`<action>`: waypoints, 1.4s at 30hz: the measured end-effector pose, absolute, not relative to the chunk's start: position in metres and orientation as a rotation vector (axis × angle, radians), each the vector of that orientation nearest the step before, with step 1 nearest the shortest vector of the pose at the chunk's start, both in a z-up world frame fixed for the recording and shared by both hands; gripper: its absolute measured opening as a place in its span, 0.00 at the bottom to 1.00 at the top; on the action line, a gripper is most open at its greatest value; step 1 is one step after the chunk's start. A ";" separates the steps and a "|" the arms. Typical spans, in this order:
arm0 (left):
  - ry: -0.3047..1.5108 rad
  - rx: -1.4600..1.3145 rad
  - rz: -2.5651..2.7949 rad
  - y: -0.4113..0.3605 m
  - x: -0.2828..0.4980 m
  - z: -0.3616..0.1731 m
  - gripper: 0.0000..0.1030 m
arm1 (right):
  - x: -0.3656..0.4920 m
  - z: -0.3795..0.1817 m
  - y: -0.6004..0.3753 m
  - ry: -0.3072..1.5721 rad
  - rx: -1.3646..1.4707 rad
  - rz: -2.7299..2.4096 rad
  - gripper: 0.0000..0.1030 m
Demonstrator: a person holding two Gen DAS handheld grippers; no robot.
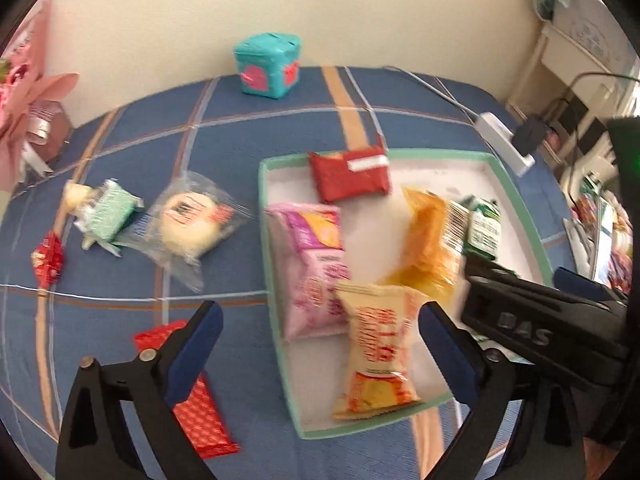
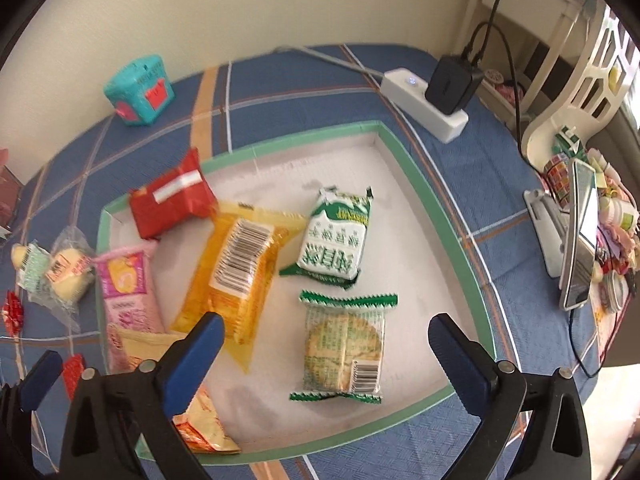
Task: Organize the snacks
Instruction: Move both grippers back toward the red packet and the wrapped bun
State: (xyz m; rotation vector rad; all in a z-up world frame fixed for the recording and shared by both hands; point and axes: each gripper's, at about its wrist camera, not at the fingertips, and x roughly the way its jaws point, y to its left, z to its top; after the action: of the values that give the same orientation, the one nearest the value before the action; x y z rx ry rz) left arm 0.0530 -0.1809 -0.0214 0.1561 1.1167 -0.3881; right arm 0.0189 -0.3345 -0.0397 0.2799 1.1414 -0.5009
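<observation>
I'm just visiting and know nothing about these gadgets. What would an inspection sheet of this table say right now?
Surface: blue plaid tablecloth covers the table.
Job's things: green-rimmed tray holds a red packet, pink packet, orange packet, green-white packet, cracker pack and cream-orange packet. Still on the cloth: clear-wrapped bun, mint packet, small red candy, red bar.
Clutter: teal cube box, pink wrapped bouquet.
Grippers: left gripper and right gripper both open, holding nothing.
Cables: white power strip with black charger and leads.
Surroundings: cream wall, white rack, phone on stand.
</observation>
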 end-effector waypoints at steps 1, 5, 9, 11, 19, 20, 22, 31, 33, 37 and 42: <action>1.104 0.154 -0.373 -0.176 0.055 -0.019 0.96 | 0.017 -0.039 -0.333 1.130 0.283 -0.497 1.00; 1.083 0.121 -0.332 -0.159 0.063 -0.015 0.96 | 0.018 -0.036 -0.339 1.084 0.309 -0.467 1.00; 1.071 0.080 -0.283 -0.140 0.070 -0.013 0.96 | 0.016 -0.029 -0.335 1.049 0.328 -0.441 1.00; 1.065 0.059 -0.260 -0.130 0.074 -0.013 0.96 | 0.015 -0.026 -0.331 1.034 0.334 -0.427 1.00; 1.025 -0.016 -0.167 -0.083 0.086 -0.009 1.00 | 0.019 -0.014 -0.303 0.958 0.284 -0.326 1.00; 1.021 -0.019 -0.157 -0.078 0.087 -0.009 1.00 | 0.020 -0.014 -0.298 0.963 0.283 -0.310 1.00; 1.016 -0.017 -0.134 -0.066 0.090 -0.010 1.00 | 0.023 -0.016 -0.288 0.977 0.279 -0.272 1.00; 1.053 -0.102 -0.042 -0.021 0.098 -0.019 1.00 | 0.034 -0.033 -0.241 1.063 0.250 -0.148 1.00; 1.061 -0.083 -0.026 -0.016 0.098 -0.021 0.99 | 0.036 -0.036 -0.233 1.075 0.237 -0.133 1.00; 1.090 -0.085 0.002 -0.003 0.099 -0.028 0.99 | 0.039 -0.041 -0.215 1.104 0.214 -0.105 1.00; 1.126 -0.120 -0.010 0.008 0.100 -0.036 0.99 | 0.043 -0.044 -0.190 1.121 0.186 -0.061 1.00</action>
State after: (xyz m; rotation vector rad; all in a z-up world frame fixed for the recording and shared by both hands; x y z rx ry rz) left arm 0.0998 0.0085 -0.0357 -0.1200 1.1264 -0.0104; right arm 0.0429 -0.1901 -0.0440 0.1860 1.1213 -0.0608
